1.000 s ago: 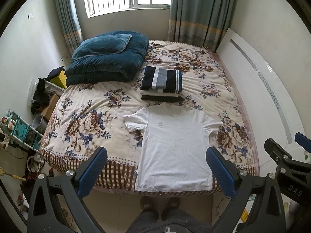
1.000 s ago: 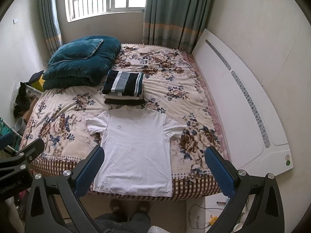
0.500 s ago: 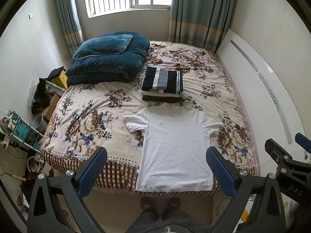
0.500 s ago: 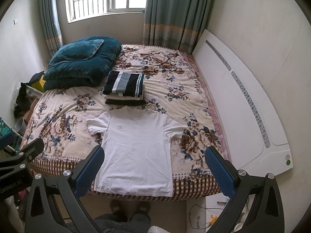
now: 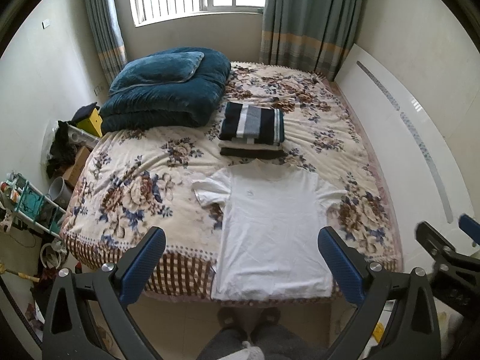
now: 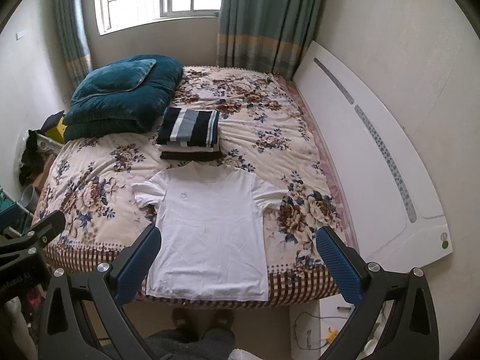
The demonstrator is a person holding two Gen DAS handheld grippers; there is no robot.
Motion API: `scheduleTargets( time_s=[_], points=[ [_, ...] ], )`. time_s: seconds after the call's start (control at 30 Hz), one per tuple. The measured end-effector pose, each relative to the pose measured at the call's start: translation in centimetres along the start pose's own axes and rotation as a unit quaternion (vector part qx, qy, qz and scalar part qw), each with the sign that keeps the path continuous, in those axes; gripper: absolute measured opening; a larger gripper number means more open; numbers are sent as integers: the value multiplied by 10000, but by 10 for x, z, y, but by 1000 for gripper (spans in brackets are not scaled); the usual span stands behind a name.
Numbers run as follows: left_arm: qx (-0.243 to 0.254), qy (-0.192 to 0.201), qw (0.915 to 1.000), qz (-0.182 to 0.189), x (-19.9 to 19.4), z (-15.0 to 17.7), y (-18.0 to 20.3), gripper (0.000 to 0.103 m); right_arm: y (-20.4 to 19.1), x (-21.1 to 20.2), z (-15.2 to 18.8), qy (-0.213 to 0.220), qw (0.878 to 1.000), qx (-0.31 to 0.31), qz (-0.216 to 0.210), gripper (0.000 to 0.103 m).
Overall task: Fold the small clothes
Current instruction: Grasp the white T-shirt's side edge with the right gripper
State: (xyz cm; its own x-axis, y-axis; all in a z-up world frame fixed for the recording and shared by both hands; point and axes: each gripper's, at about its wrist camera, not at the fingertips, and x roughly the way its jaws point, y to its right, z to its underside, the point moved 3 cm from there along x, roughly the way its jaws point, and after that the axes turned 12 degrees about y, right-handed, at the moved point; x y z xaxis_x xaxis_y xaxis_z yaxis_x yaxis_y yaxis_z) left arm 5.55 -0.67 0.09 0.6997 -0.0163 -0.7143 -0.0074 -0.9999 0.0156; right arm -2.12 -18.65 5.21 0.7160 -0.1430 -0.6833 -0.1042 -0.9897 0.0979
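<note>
A white T-shirt (image 5: 274, 228) lies flat and face up on the flowered bed (image 5: 135, 186), sleeves out and hem at the near edge, apparently smoothed ready for folding. A stack of folded clothes (image 5: 252, 130) sits just beyond its collar, likely the finished pile. The left gripper (image 5: 241, 250) and right gripper (image 6: 238, 249) hang above the foot of the bed, jaws spread wide and empty, well apart from the shirt, which lies below and ahead of them.

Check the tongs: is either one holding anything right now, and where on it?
Nothing is held. The left tongs and right tongs are both open above the white T-shirt, which lies flat on the bed.
</note>
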Motion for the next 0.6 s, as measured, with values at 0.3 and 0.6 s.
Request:
scheduleTargets(
  time_s=[0.3, 0.6],
  points=[
    [112, 109, 9978, -649, 163, 4, -7, 103, 59, 153, 42, -618, 9901, 1113, 585, 103],
    [-118, -935, 9877, -1245, 367, 57, 23, 103, 169, 413, 137, -1636, 9463, 2664, 823, 103]
  ],
)
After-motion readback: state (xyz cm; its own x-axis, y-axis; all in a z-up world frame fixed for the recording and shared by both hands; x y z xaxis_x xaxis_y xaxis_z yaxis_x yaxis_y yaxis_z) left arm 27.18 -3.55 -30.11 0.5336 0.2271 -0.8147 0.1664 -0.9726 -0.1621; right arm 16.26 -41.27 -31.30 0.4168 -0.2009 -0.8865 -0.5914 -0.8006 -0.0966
